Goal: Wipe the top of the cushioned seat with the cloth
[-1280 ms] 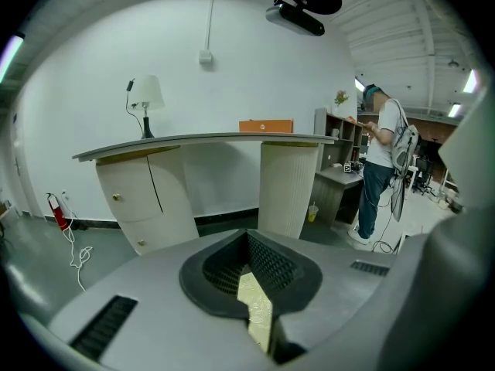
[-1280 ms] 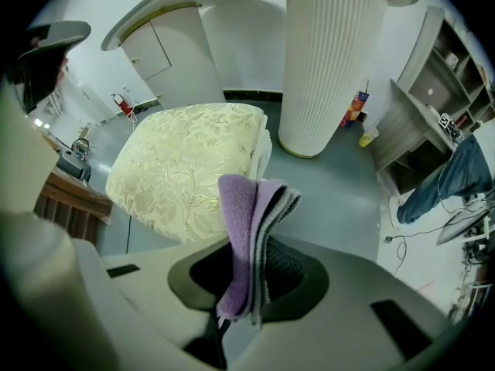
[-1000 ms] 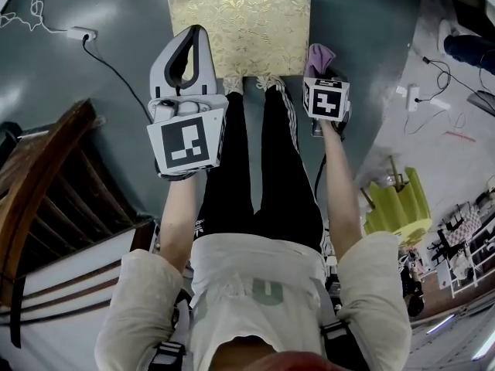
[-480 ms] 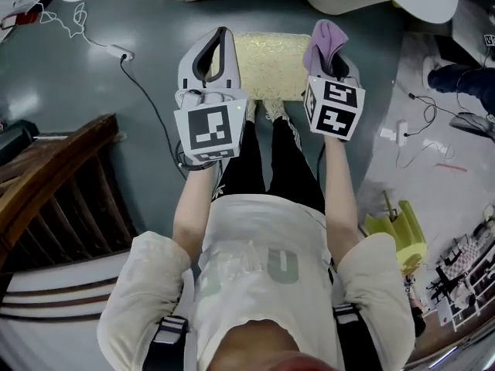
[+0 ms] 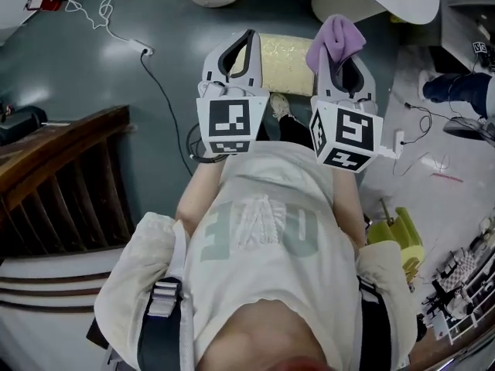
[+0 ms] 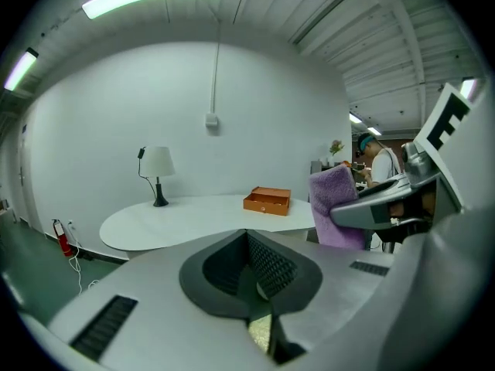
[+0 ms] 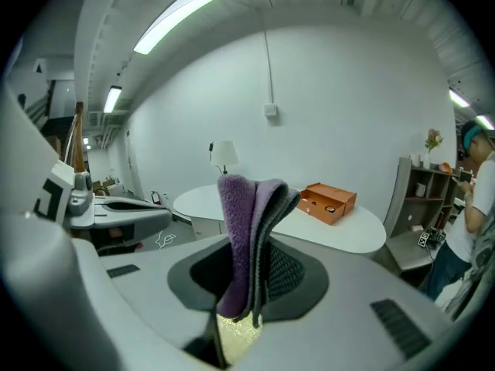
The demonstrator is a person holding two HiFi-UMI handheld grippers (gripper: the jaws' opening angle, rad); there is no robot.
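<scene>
Head view: right gripper (image 5: 341, 49) fingers clamp one purple cloth (image 5: 335, 37), left gripper (image 5: 240, 43) fingers closed, empty, near one cushioned seat (image 5: 286, 54).

Grey-green floor (image 5: 77, 76), cushioned seat (image 5: 285, 52) standing on it, power strip (image 5: 145, 50) and black cable (image 5: 167, 103) at left

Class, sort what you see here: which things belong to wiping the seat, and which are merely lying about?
For the job: cloth, seat, right gripper clamped on the cloth.
Lying about: orange box, lamp, wooden rail.
</scene>
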